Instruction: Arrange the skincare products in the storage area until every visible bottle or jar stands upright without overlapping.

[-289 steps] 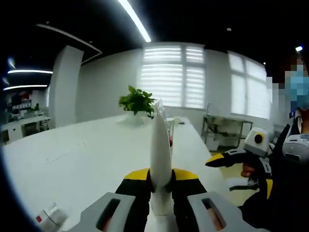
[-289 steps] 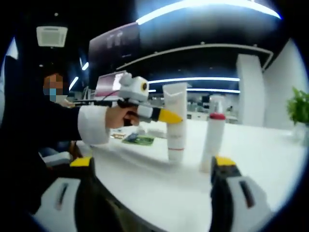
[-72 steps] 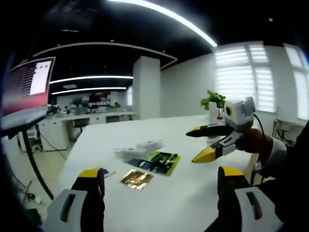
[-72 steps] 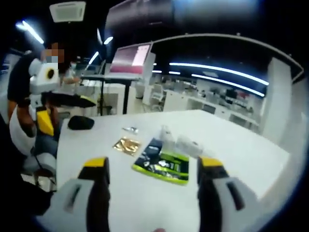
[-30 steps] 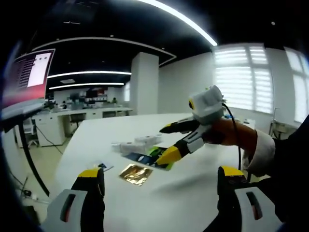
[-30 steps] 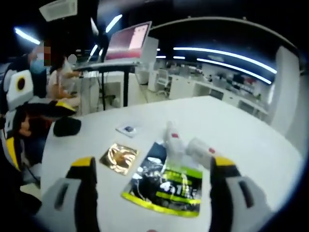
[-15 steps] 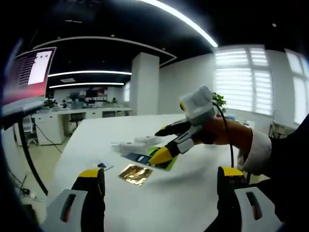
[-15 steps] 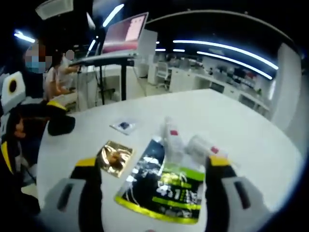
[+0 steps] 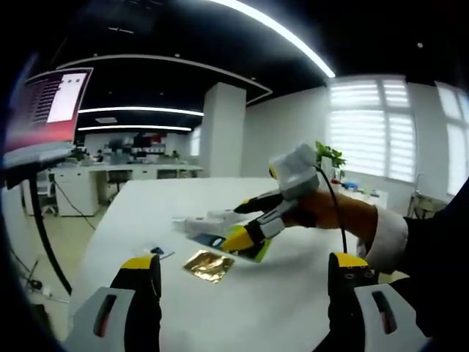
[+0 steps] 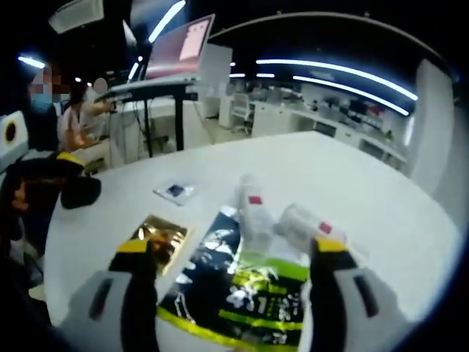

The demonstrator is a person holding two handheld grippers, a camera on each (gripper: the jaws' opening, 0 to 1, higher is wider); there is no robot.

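Two white bottles with red marks lie on their sides on the white table (image 10: 381, 198), one (image 10: 253, 209) next to the other (image 10: 308, 224). They rest at the far end of a black-and-green sachet (image 10: 242, 293). My right gripper (image 10: 229, 246) is open and hovers low over that sachet, its jaws on either side of the bottles without touching them. In the left gripper view the bottles (image 9: 201, 220) lie just beyond the right gripper (image 9: 238, 224), which a hand holds. My left gripper (image 9: 240, 260) is open and empty, well back from them.
A gold sachet (image 10: 161, 238) and a small blue packet (image 10: 174, 191) lie left of the green sachet. The left gripper (image 10: 77, 176) shows at the left edge. A monitor on a stand (image 10: 176, 55) and a seated person are behind. A plant (image 9: 330, 154) stands far off.
My right gripper has moved forward and lower over the green sachet, closer to the two lying bottles. My left gripper has stayed where it was, still open.
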